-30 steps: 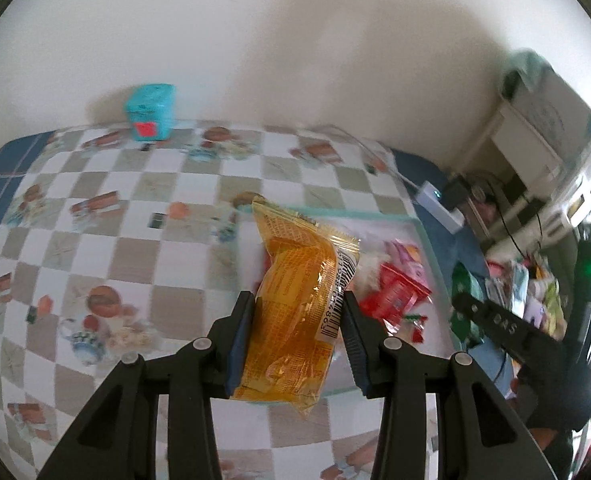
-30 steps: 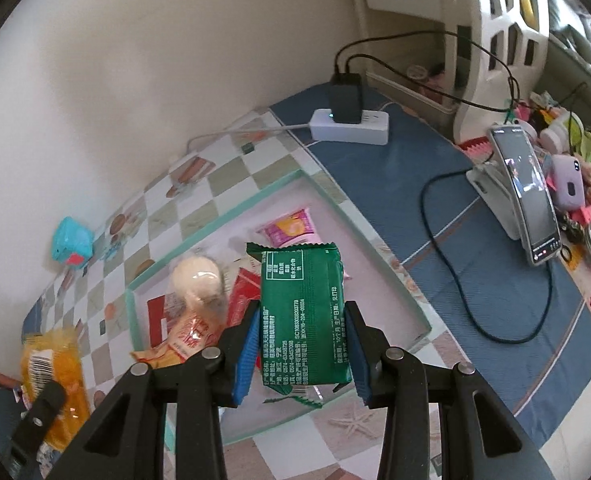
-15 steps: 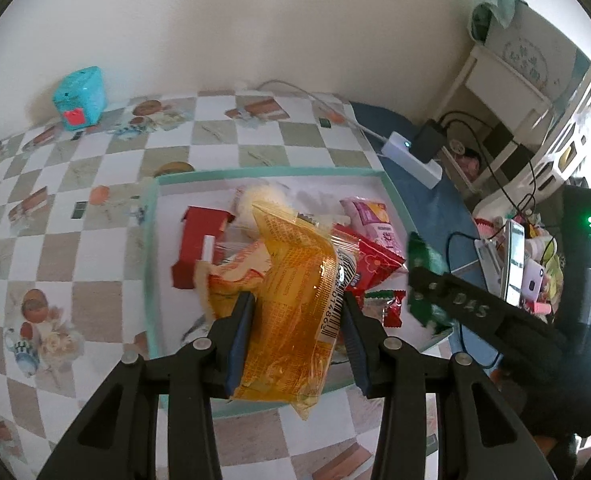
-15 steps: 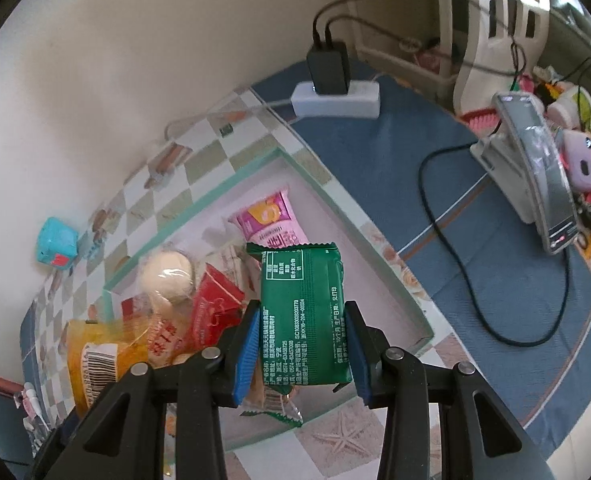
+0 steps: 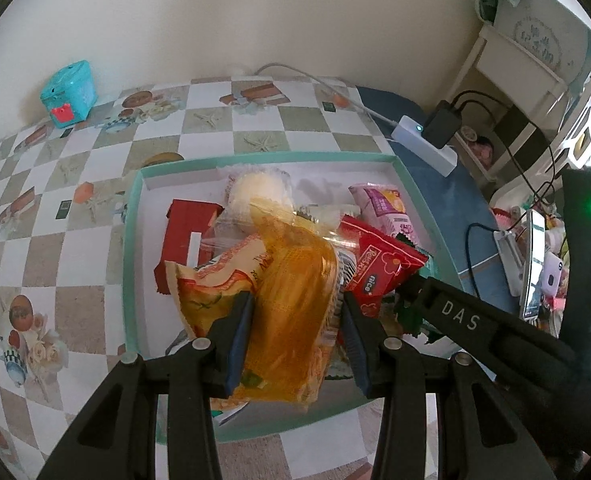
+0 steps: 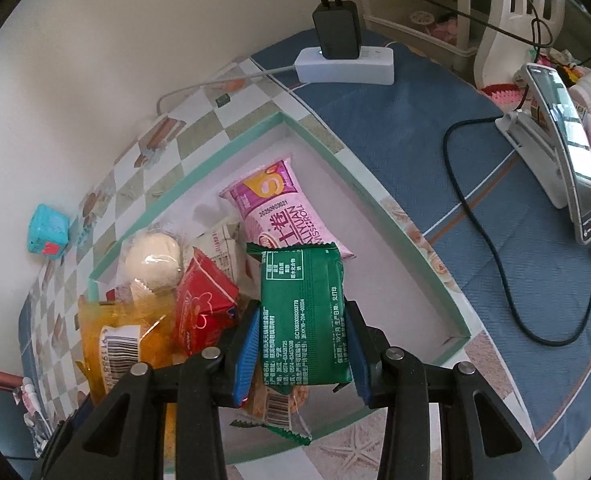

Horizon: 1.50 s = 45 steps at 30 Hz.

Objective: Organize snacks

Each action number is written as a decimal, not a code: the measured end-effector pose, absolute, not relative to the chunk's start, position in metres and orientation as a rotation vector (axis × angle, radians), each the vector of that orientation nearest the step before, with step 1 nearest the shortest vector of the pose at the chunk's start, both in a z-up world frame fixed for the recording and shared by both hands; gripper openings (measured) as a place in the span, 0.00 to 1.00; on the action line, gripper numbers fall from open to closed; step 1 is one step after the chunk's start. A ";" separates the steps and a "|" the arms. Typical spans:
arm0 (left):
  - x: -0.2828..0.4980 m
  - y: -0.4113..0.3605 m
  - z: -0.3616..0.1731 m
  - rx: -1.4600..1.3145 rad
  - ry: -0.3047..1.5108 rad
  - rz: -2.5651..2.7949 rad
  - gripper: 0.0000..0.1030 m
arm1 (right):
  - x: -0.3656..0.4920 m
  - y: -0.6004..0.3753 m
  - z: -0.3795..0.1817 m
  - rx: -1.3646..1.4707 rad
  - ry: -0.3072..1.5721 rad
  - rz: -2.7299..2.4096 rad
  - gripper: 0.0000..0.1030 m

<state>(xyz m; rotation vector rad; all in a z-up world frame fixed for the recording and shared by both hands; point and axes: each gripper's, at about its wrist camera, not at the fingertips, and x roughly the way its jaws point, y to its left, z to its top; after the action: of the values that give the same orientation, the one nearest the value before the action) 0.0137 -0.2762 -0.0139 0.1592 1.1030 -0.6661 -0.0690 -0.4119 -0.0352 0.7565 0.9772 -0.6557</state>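
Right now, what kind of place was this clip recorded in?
Probably a lived-in home room, not a lab. A patterned checkered tablecloth covers the table, a power strip with a charger and a phone on a stand sit by the snack tray.

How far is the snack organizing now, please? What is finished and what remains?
Done: several snacks already lie in the tray, among them a pink roll pack, a red pack and a round cake.
In hand: the left gripper holds an orange pack and the right gripper a green pack, both over the tray.
Left: releasing these two into it.
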 end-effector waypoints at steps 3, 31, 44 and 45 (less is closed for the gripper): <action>0.012 -0.279 -0.016 0.176 1.108 -0.668 0.43 | -0.068 -0.410 -0.035 0.745 0.980 -0.652 0.42; 0.016 -0.180 0.013 0.033 1.083 -0.485 0.88 | -0.088 -0.379 -0.006 0.703 0.889 -0.582 0.89; 0.017 -0.104 0.020 0.099 1.018 -0.200 0.91 | -0.094 -0.317 0.017 0.553 0.885 -0.488 1.00; 0.015 -0.101 0.021 0.109 1.010 -0.189 0.91 | -0.093 -0.311 0.018 0.543 0.890 -0.479 1.00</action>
<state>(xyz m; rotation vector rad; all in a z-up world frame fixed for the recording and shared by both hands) 0.0155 -0.1008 0.0207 0.1087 1.0097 -0.1886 -0.0933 -0.3108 0.0184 0.5429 0.8903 -0.4792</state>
